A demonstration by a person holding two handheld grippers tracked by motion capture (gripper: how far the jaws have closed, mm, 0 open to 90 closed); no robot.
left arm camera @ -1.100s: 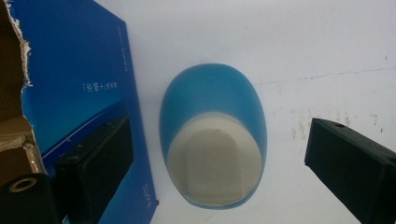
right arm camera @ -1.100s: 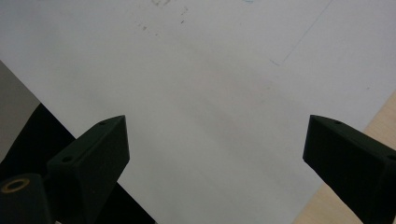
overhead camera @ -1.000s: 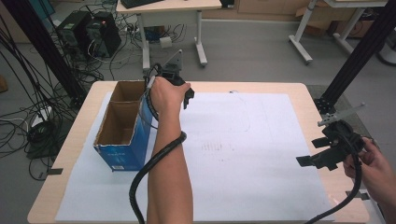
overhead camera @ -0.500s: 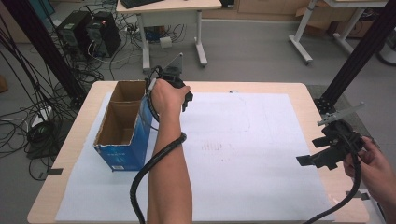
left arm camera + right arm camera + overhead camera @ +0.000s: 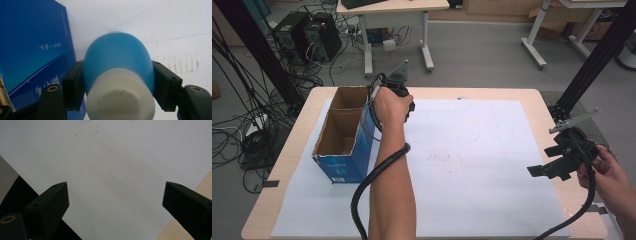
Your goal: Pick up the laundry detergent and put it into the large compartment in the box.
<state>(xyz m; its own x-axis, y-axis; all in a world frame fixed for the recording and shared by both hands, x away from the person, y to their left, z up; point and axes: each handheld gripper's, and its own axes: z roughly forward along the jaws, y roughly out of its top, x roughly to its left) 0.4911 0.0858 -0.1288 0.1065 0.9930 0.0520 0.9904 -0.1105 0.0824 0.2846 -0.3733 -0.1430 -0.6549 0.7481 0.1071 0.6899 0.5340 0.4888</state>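
My left claw (image 5: 117, 82) grips a blue-and-white bottle (image 5: 117, 75) beside the blue cardboard box (image 5: 343, 136); my right claw (image 5: 115, 207) stands open over white paper (image 5: 482, 165).

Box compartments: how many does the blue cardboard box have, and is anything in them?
2. The blue cardboard box has a far compartment and a near compartment; both look empty, though their floors are partly hidden.

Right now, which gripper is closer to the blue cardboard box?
Left. The left gripper is right beside the blue box, shut on a blue-and-white bottle. The right gripper hangs open across the table.
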